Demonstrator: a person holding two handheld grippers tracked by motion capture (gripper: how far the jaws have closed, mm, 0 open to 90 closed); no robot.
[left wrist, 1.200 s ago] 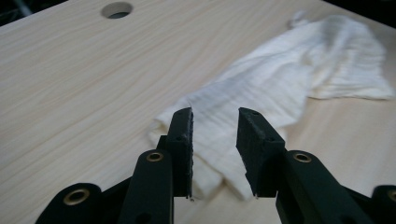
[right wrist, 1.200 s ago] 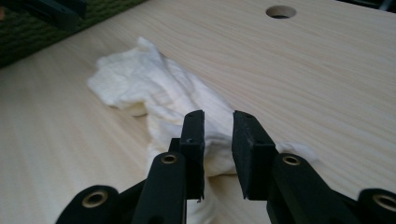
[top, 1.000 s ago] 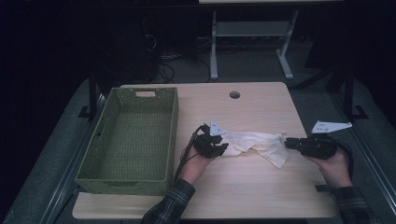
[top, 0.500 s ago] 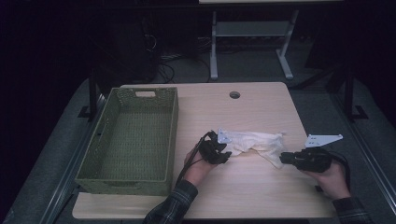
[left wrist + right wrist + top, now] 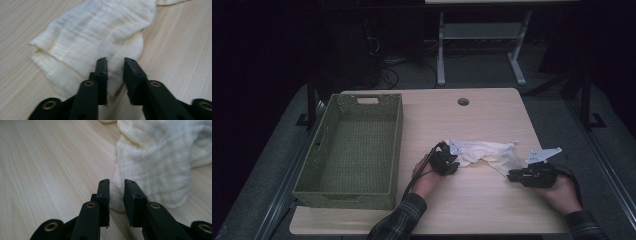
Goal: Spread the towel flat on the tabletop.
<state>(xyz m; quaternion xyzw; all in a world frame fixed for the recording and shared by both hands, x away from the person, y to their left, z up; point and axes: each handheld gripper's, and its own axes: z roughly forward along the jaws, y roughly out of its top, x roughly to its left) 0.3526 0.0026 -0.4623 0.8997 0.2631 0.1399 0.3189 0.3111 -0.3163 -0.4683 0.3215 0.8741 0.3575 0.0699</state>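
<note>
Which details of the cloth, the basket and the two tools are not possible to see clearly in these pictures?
- Cloth: in the left gripper view the top edge cuts it off; in the right gripper view the right edge does.
- Left tool: the cloth lies between the jaws, but a gap shows; real contact cannot be judged.
- Right tool: whether the pads touch the cloth edge is unclear.
- Basket: in the high view its near wall hides the floor just behind it.

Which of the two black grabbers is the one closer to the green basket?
The left gripper, at the cloth's left end. The green basket sits just beyond it, while the right gripper works the cloth's far end.
</note>
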